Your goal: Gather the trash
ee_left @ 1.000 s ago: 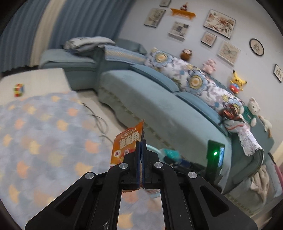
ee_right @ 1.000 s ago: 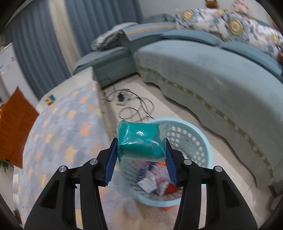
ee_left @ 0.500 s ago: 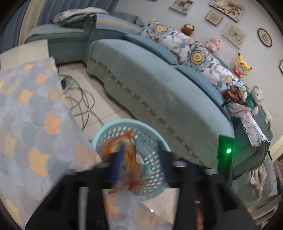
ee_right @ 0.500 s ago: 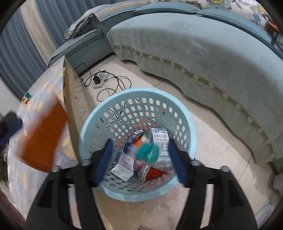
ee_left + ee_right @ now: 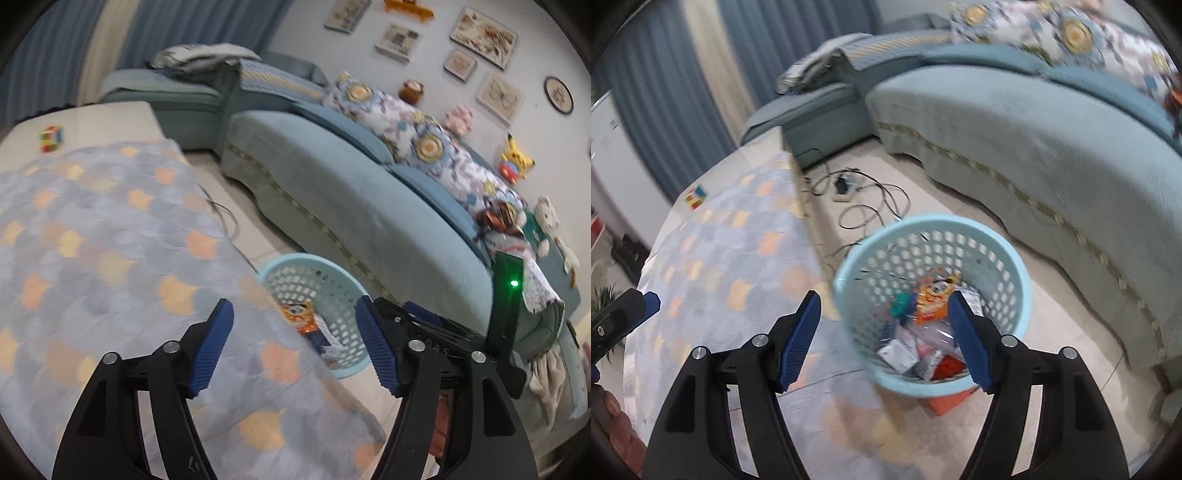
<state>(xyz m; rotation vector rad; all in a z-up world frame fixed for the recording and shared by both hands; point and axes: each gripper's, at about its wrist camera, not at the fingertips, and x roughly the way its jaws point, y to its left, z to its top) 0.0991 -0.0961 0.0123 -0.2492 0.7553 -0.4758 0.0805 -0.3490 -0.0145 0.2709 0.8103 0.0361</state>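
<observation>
A light blue plastic basket (image 5: 303, 258) stands on the floor between the table and the sofa, with several wrappers inside. An orange snack packet (image 5: 297, 317) lies on top of them, and the right wrist view shows this orange packet (image 5: 932, 299) beside a teal packet (image 5: 899, 306) in the basket (image 5: 934, 221). My left gripper (image 5: 292, 304) hangs over the table's edge; its jaws are opening and nothing is between them. My right gripper (image 5: 884, 295) is open and empty, above the basket's near rim. The left gripper's tip (image 5: 624, 321) shows at the left edge.
A low table under a grey cloth with orange patches (image 5: 110, 240) fills the left, with a puzzle cube (image 5: 51, 138) at its far end. A long blue sofa (image 5: 351, 192) runs along the right. Cables and a power strip (image 5: 864, 199) lie on the floor beyond the basket.
Both grippers opened. The orange packet left my left gripper and the teal packet left my right; both now lie in the basket. Both grippers swung over the basket, then drew back toward the table.
</observation>
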